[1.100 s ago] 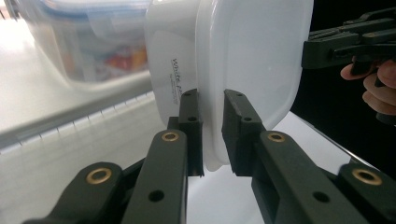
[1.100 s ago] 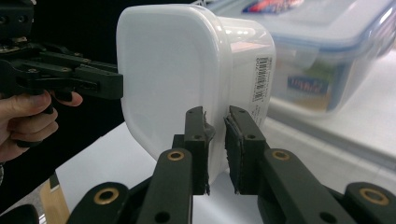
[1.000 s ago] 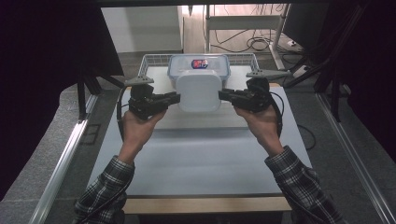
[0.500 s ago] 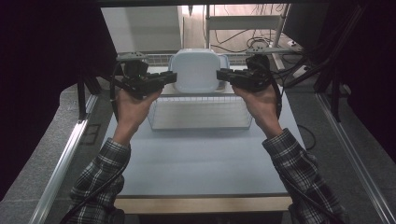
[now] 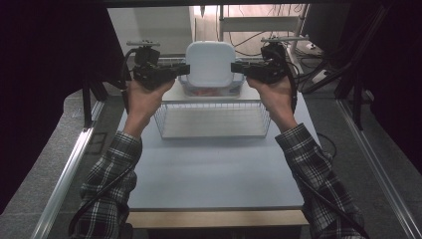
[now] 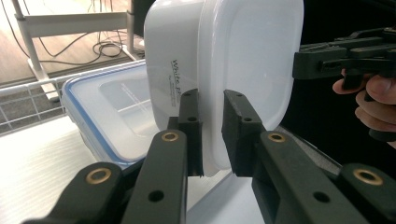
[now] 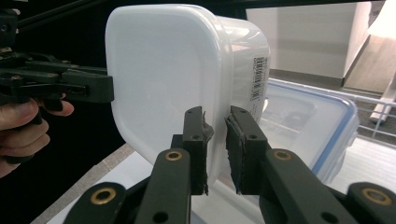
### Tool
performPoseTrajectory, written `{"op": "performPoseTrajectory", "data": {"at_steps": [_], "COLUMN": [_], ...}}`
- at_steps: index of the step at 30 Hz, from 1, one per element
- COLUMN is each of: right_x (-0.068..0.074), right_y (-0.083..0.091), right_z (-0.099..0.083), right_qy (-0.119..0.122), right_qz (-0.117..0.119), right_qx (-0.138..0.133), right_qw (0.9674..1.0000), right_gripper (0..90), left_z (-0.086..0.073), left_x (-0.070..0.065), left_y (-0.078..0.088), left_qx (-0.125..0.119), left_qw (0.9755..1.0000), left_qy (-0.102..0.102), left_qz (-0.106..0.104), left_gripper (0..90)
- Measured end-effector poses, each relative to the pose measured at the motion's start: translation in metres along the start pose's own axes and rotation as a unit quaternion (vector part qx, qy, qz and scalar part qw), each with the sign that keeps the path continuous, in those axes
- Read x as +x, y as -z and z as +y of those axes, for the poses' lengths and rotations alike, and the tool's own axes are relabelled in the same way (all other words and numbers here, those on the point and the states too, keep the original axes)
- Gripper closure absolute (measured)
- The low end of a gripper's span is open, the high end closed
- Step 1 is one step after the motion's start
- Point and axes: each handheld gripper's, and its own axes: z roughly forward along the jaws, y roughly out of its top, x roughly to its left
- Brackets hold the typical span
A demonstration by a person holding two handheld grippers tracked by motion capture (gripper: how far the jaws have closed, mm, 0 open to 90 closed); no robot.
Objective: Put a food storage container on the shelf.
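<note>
We work at a pale table (image 5: 214, 169) ringed by dark curtains, with cables on the floor beyond its far edge. At the left, our left gripper (image 5: 185, 68) pinches the left rim of a white tub (image 5: 210, 63); in the left gripper view its jaws close on that rim. The white tub hangs in the air, tipped on its side, above a clear blue-rimmed box (image 6: 105, 116) at the table's far edge. Nearer us stands a wire basket (image 5: 213, 119). At the right, our right gripper (image 5: 235, 67) pinches the tub's opposite rim, its jaws pressed on it.
</note>
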Motion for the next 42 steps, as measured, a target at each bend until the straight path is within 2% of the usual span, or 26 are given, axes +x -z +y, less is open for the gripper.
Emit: {"op": "performPoseTrajectory", "data": {"at_steps": [5, 11, 19, 24, 28, 33, 35, 42], "right_x": [-0.004, -0.003, -0.007, -0.011, -0.011, -0.013, -0.014, -0.015], "right_y": [-0.002, -0.005, -0.015, -0.017, -0.019, -0.021, -0.023, -0.026], "right_z": [0.002, 0.004, 0.007, 0.01, 0.012, 0.015, 0.017, 0.021], "right_qy": [-0.004, 0.01, 0.009, 0.0, 0.006, 0.009, 0.006, 0.009], "right_qz": [-0.003, -0.015, -0.022, -0.014, -0.029, -0.037, -0.038, -0.044], "right_qx": [-0.003, -0.005, 0.001, 0.002, 0.004, 0.005, 0.007, 0.004], "right_qw": [1.0, 0.9998, 0.9997, 0.9999, 0.9996, 0.9993, 0.9992, 0.999], "right_gripper": [77.2, 72.4, 67.8, 66.1, 62.7, 61.8, 61.1, 60.3], "left_z": [0.002, 0.006, 0.012, 0.015, 0.016, 0.018, 0.02, 0.026], "left_x": [0.003, 0.006, 0.008, 0.012, 0.013, 0.017, 0.019, 0.025], "left_y": [-0.005, -0.009, -0.018, -0.024, -0.028, -0.032, -0.033, -0.038], "left_qx": [0.001, -0.005, -0.003, 0.0, 0.005, 0.003, 0.004, -0.004], "left_qw": [1.0, 0.9999, 0.9999, 0.9998, 0.9996, 0.9994, 0.9992, 0.9986], "left_qy": [0.007, 0.013, 0.014, 0.017, 0.013, 0.027, 0.029, 0.034], "left_qz": [-0.003, -0.006, 0.009, 0.014, 0.026, 0.022, 0.026, 0.04], "left_gripper": [77.6, 71.9, 64.5, 61.7, 52.9, 47.1, 42.2, 39.0]}}
